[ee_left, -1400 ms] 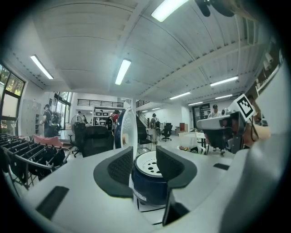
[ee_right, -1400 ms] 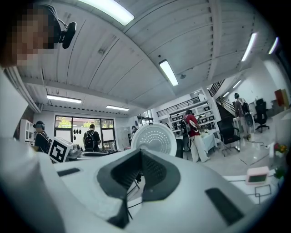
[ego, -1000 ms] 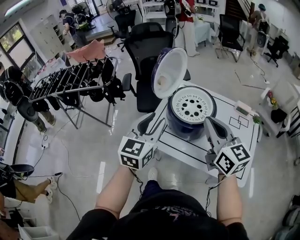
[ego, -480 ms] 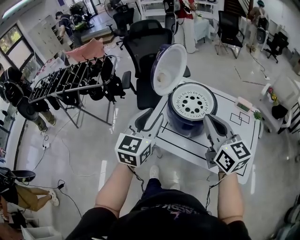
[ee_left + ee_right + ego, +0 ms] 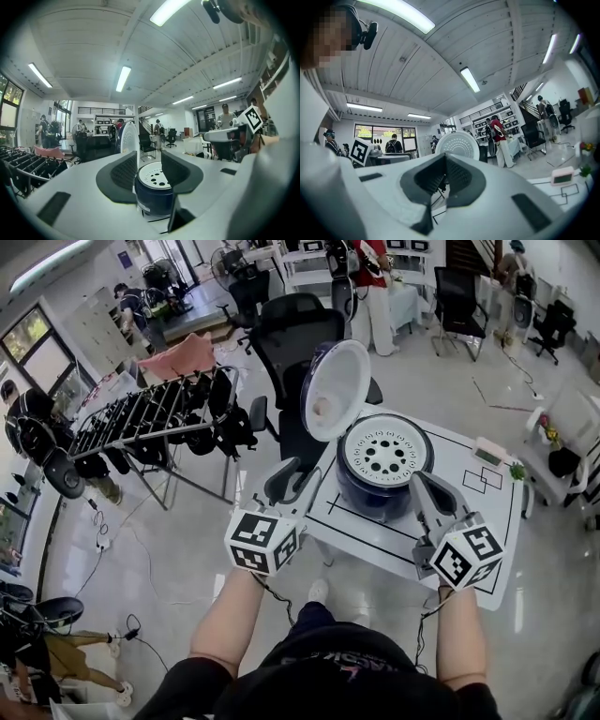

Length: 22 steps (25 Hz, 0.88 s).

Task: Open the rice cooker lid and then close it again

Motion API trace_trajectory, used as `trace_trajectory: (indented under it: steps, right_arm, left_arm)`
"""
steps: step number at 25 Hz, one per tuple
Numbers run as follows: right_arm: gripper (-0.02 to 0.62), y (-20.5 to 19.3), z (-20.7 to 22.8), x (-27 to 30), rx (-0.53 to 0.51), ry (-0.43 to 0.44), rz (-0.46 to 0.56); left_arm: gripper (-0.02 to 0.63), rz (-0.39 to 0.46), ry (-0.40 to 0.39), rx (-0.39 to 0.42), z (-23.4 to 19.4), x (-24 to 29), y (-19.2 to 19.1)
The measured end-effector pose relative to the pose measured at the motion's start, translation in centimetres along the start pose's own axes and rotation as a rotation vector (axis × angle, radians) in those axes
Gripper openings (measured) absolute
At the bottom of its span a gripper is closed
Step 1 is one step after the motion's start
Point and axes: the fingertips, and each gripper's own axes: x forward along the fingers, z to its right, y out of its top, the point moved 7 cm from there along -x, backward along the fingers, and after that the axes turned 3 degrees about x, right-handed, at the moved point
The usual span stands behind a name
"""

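White lid [image 5: 336, 390] stands upright on the far-left edge of the blue rice cooker [image 5: 382, 465] on the bench [image 5: 483, 531], just ahead of and above our left hand-held gripper [image 5: 284, 486], jaws partly apart and empty, which we judge nearer than our right hand-held gripper [image 5: 424, 488], jaws together.

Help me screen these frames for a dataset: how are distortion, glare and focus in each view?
Head view: strong fisheye curvature, pale streaks of glare on the glossy grey floor, dark blue round rice cooker sharp. Left gripper view: black corner vignette, ceiling tubes blown out, the cooker crisp. Right gripper view: same vignette, a mosaic patch top left, open white round lid sharp.
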Motion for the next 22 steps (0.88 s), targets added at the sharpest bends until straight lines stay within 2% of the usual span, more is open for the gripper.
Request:
trace_trajectory:
  steps: [9,22]
  right_arm:
    - [0.002,-0.2,1.5,1.9,-0.001,-0.061,0.012]
    - [0.002,0.0,3.7,10.3,0.002,-0.164,0.02]
  left_arm:
    - [0.161,0.037,0.032,-0.015,-4.5,2.7,0.6]
    - [0.161,0.021,0.014,-0.052,-14.4,10.1,-0.7]
